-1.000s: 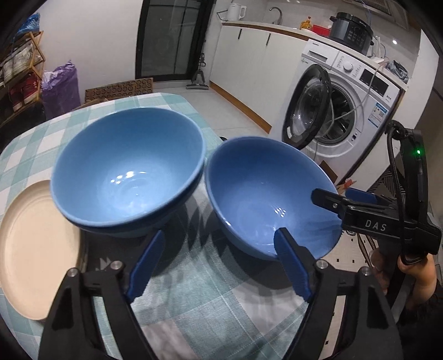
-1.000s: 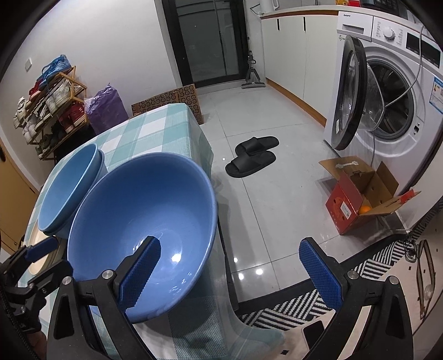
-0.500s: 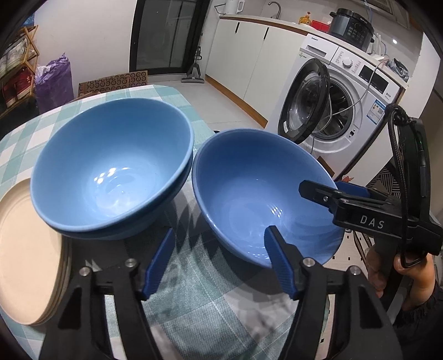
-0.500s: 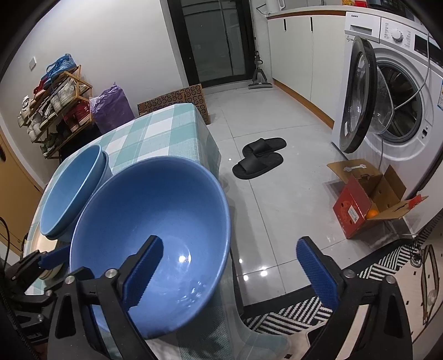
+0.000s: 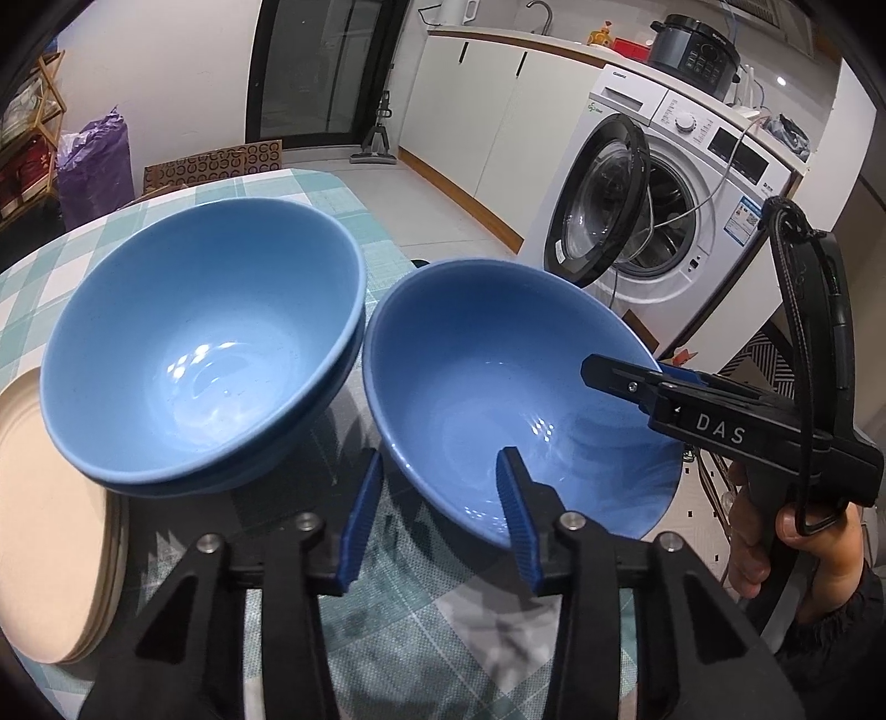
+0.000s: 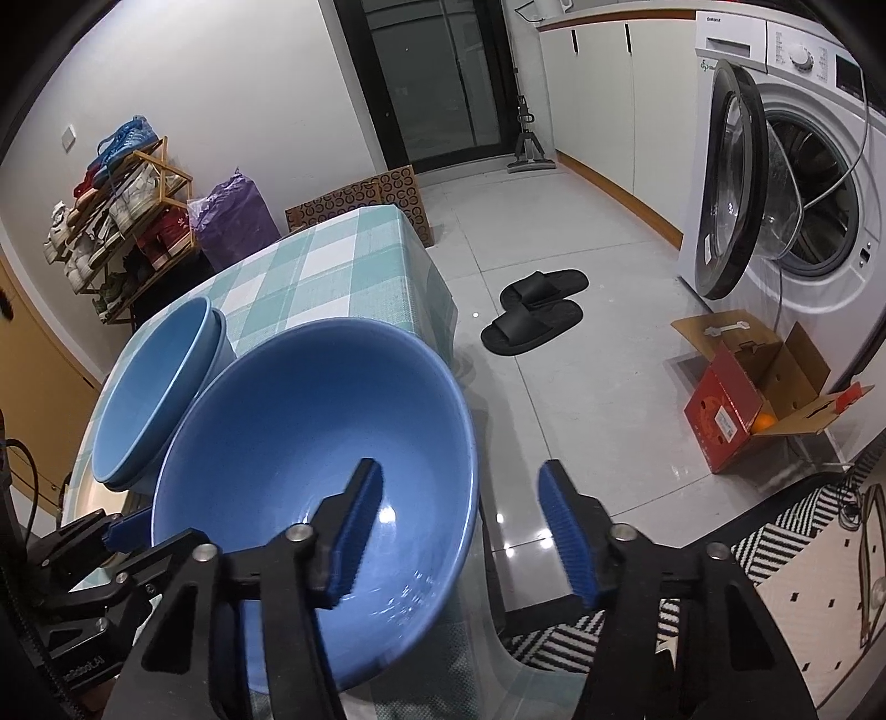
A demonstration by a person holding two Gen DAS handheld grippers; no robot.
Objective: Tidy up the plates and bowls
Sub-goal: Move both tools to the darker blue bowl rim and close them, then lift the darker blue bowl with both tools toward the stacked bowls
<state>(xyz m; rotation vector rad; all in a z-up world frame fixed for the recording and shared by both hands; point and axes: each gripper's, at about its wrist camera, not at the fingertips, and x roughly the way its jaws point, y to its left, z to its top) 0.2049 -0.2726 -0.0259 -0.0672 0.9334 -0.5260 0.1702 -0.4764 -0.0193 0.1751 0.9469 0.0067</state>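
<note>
Bowl [image 5: 515, 399] upright, mouth up | both hand-held grippers [image 5: 437, 515] [image 6: 459, 531] closing astride rim, not yet gripping

free: tabletop [image 6: 326, 260] far end | blocked: bowl stack [image 5: 199, 354] left

The big white letters "DAS" stand on the side of the black right gripper [image 5: 620, 376]. The washing machine [image 5: 681, 183] has a small word by its soap drawer that looks like "Galanz", but it is too tiny to be sure. The cooker [image 5: 695, 41] on the counter carries a brand word too small to read.
</note>
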